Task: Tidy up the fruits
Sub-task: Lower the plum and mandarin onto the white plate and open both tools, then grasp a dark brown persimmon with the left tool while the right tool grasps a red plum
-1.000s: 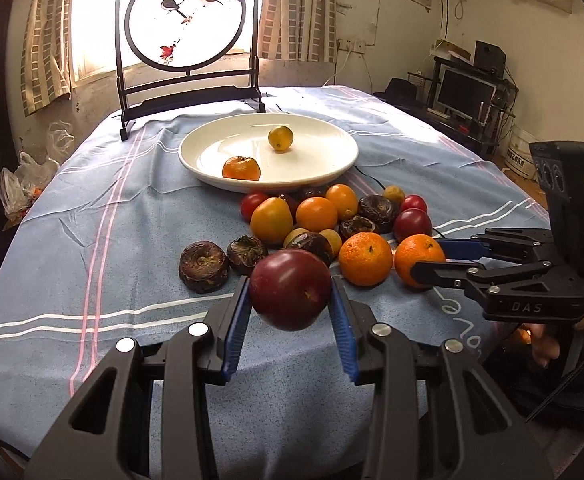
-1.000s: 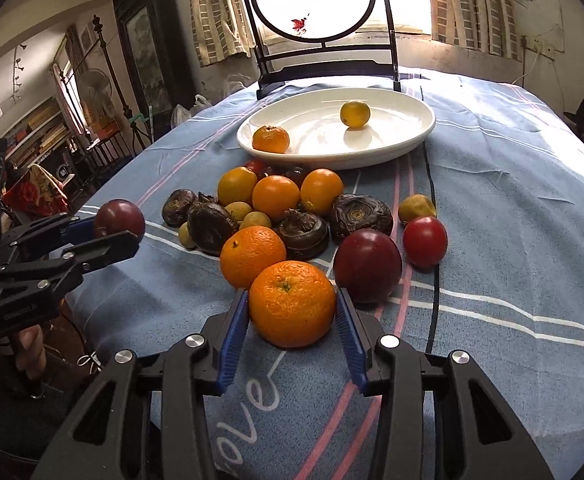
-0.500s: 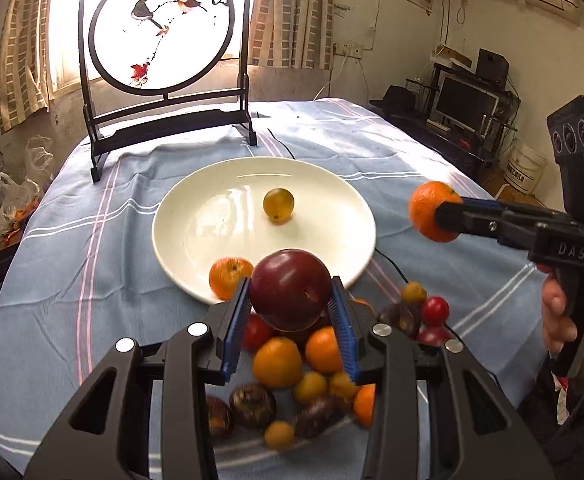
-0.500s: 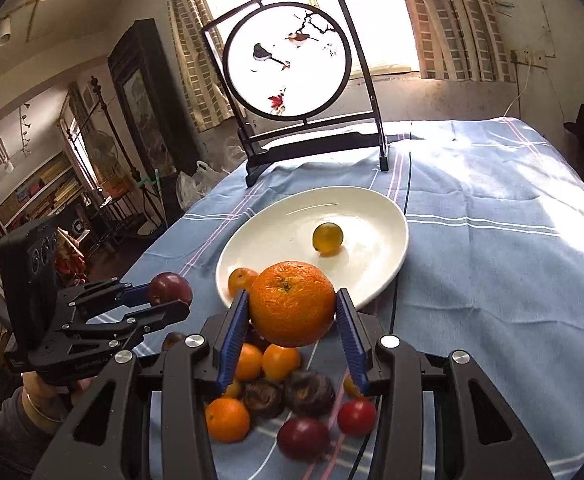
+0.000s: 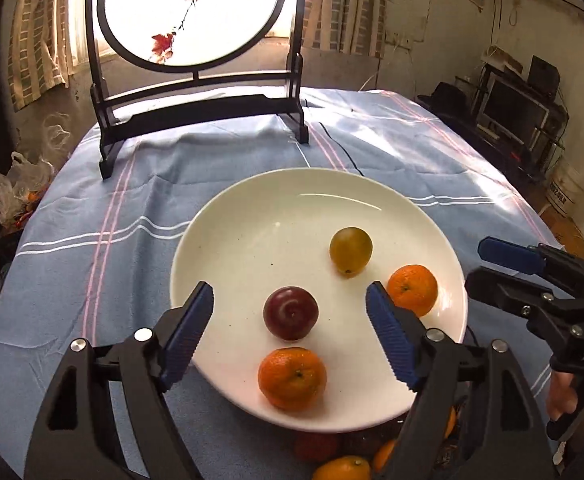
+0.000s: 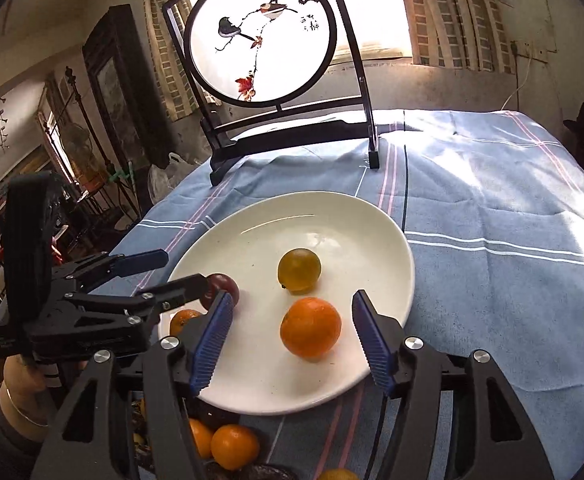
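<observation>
A white plate (image 5: pixel 251 208) (image 6: pixel 372 216) on the blue cloth holds a dark red plum (image 5: pixel 290 313) (image 6: pixel 223 286), a yellow-green fruit (image 5: pixel 350 250) (image 6: pixel 299 270) and two oranges (image 5: pixel 292 378) (image 5: pixel 412 289). My left gripper (image 5: pixel 289 336) is open above the plate, the plum lying free between its jaws. My right gripper (image 6: pixel 292 344) is open, with an orange (image 6: pixel 310 327) lying free on the plate between its jaws. Each gripper shows in the other's view, the right one (image 5: pixel 500 272) and the left one (image 6: pixel 159 276).
More oranges and dark fruits (image 6: pixel 231 446) (image 5: pixel 340 468) lie on the cloth at the plate's near edge. A black stand with a round bird painting (image 5: pixel 195 12) (image 6: pixel 259 40) stands at the table's far side. A television and clutter sit to the right.
Both grippers moved forward over the plate, opened and let go: the plum and the orange now lie on the plate.
</observation>
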Available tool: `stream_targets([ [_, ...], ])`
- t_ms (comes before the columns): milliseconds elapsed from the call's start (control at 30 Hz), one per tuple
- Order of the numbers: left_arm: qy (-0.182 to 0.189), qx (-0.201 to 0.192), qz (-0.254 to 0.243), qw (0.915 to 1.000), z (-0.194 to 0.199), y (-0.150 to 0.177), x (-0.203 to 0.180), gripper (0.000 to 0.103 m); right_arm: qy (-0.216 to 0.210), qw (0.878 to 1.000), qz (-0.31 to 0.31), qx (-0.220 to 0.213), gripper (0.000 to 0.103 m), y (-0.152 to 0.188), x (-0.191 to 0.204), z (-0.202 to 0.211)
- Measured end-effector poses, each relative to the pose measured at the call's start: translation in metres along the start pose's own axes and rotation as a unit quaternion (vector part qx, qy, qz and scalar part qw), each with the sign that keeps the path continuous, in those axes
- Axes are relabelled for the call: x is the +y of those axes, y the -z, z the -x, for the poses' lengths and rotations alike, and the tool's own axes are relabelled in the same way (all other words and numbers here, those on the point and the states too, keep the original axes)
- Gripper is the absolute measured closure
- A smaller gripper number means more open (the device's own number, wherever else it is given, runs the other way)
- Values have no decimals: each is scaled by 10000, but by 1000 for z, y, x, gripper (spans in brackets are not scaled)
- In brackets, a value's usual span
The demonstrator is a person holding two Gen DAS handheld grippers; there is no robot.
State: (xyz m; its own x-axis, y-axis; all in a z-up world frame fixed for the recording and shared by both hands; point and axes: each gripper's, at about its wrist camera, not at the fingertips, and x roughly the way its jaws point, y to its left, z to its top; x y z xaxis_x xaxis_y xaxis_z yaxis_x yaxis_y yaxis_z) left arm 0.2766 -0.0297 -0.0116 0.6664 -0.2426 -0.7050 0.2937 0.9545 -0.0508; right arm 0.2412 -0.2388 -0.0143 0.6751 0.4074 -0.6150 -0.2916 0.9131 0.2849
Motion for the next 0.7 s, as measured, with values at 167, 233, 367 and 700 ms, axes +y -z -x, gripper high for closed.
stream_targets([
  [167,51,-360,-51,9993,58,31,5,22,5,9998,98,-170,41,35,8,41],
  [233,32,-378,-175,9991,77,52,5,22,-44,9998,80,-181,41,53,9,56],
  [367,-91,-244,-429,9987,102,101,7,23,-95,9998,83,-139,41,93,13,78],
  [700,-654,345,-625,9953,80,159,19,23,-127,9998,113,50,41,128,24,92],
])
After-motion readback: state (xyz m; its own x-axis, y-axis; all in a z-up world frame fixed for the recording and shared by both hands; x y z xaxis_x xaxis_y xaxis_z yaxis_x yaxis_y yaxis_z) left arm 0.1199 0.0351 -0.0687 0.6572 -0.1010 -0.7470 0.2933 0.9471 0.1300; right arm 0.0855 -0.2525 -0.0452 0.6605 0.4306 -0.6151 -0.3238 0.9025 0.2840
